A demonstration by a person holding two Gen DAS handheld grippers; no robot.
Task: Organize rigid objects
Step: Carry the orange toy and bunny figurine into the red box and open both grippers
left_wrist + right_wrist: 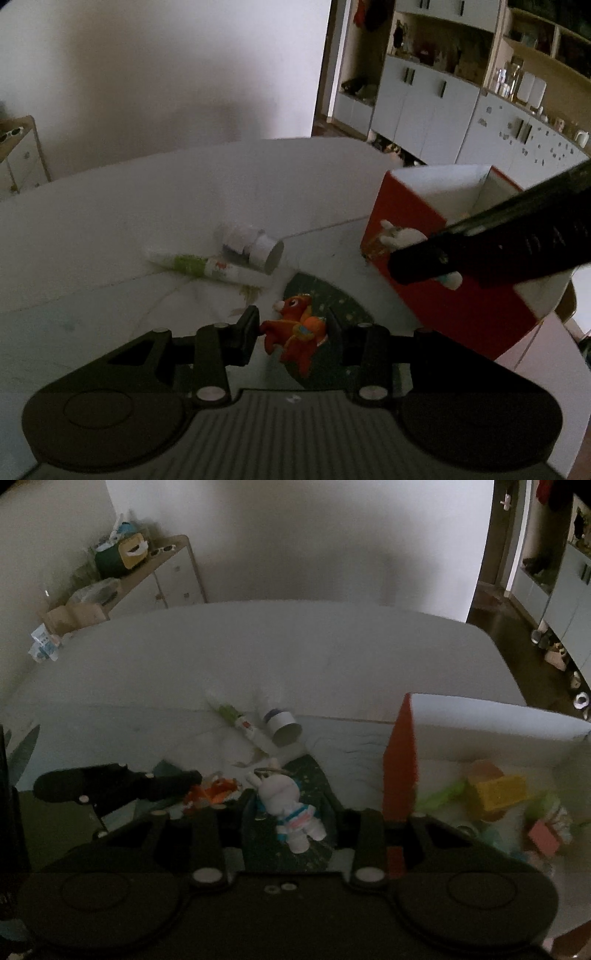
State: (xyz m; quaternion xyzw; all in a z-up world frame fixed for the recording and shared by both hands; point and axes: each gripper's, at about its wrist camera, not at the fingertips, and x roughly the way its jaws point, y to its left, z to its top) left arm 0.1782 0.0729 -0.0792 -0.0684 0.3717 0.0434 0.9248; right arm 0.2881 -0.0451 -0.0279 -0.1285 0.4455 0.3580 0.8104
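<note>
Already several blocks (495, 794) lay in the box (400, 760); left gripper (291, 332) held a dragon (295, 332), right gripper (291, 819) a rabbit (291, 812); tube (195, 266) and jar (258, 247) remained.

Dim room, white wall (295, 535), white cabinets (424, 110).

I saw the left gripper (291, 334) as matt black plastic with small silvery metal pins, its ribbed grey body dull. The red dragon figure (295, 332) between its jaws looked like smooth, slightly glossy moulded plastic, as did the white rabbit figure (291, 812). The red box (406, 221) seemed smooth card, matt red outside and plain white within. The bench (147, 206) was pale and smooth, with a faint sheen. The tube (207, 266) and the jar (258, 248) looked like satin plastic.
</note>
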